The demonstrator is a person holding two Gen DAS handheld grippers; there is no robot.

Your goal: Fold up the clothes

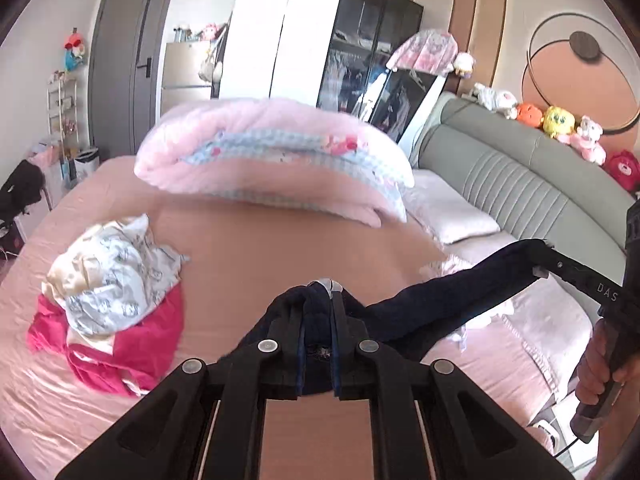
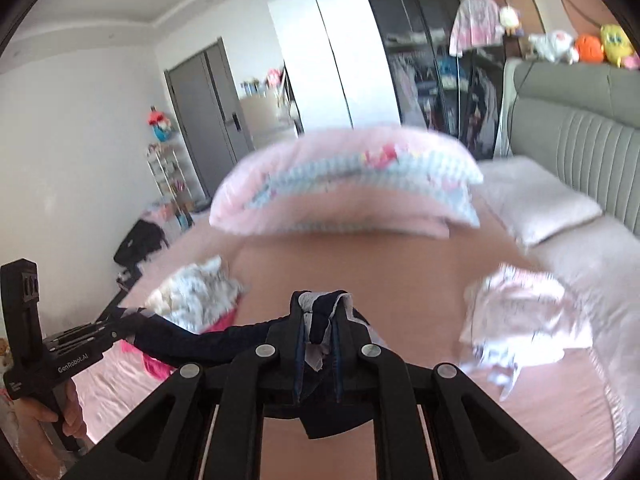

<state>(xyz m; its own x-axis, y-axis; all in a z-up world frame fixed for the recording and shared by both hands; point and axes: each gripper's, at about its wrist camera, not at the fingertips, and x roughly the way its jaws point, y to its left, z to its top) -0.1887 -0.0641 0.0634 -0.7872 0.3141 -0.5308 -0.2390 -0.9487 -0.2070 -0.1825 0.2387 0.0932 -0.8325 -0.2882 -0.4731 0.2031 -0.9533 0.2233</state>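
Left wrist view gives me the bed [image 1: 248, 248] first, a wide pink sheet filling most of the frame, with the grey padded headboard [image 1: 500, 168] running along its right side and pale pillows [image 1: 452, 212] lying against it; at the far end of the bed I see a folded pink quilt [image 1: 272, 152] with a blue checked edge, blurred in both views; beyond it stand a white and dark wardrobe [image 1: 332, 36] and a grey door [image 1: 128, 64]; a row of plush toys [image 1: 560, 124] sits on top of the headboard. On the left part of the sheet I have a heap of clothes [image 1: 108, 280], a white printed piece lying on top of a bright pink one; in the right wrist view a pale pink garment [image 2: 524, 312] lies crumpled on the right part of the bed, too blurred for me to make out its shape. Between the two tools hangs the dark navy garment [image 1: 440, 300], stretched in a band above the sheet; my left gripper [image 1: 318, 312] has its tongs pressed together on one end of it, the cloth bunched between them; my right gripper [image 2: 320, 320] is likewise clamped on the other end, where a bit of white lining or label shows in the pinch. A hand [image 1: 600, 364] grasps the right tool's handle at the frame edge.
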